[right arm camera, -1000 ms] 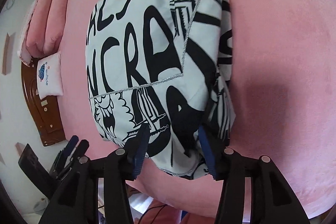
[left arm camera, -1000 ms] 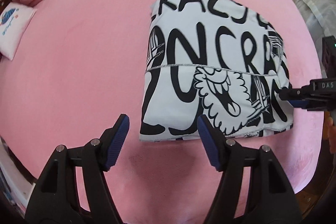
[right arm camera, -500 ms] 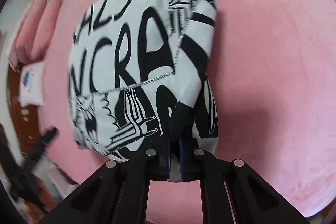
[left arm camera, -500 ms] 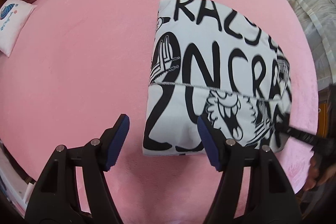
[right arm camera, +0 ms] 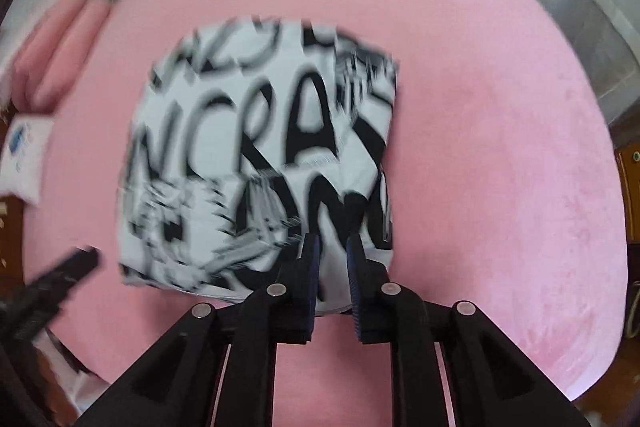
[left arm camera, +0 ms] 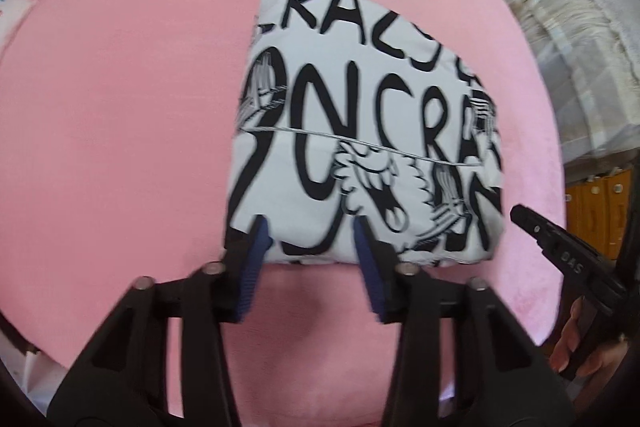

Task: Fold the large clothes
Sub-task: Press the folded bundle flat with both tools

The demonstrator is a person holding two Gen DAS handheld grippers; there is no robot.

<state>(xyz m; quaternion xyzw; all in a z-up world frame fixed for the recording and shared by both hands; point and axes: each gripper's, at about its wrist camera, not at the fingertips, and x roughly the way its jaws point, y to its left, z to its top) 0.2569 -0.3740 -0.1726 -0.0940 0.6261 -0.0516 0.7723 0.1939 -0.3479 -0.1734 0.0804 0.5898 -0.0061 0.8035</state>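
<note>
Here, in the left wrist view, the left gripper (left arm camera: pixel 308 239) is pointing steeply down and its jaws are closing. Its blue pads (left arm camera: pixel 256 251) are standing over the near edge of the shirt (left arm camera: pixel 360 131), and the cloth is showing in the gap between them, but whether the pads are pressing on it I cannot tell; they are looking apart from it.

The shirt is lying folded into a compact rectangle on the pink cover (left arm camera: pixel 120 147). It is white with big black letters and cartoon drawings, and a thin stitched seam is running across it from 9 o'clock to 3 o'clock. In this view the shirt is sitting from the centre toward 2 o'clock.

At 4 o'clock, the right gripper (left arm camera: pixel 520 213) is coming into the picture, just beside the near right corner of the shirt and not touching it. A hand (left arm camera: pixel 576 343) is holding it at the edge.

In the right wrist view, which is blurred, the right gripper (right arm camera: pixel 332 247) is hanging over the near edge of the shirt (right arm camera: pixel 260 155), and its jaws are opening with only a narrow gap. No cloth is looking pinched between them. The left gripper (right arm camera: pixel 80 263) is showing at 8 o'clock.

Farther away, pink pillows (right arm camera: pixel 60 55) and a small white cushion (right arm camera: pixel 24 155) are lying at 9 to 10 o'clock.
</note>
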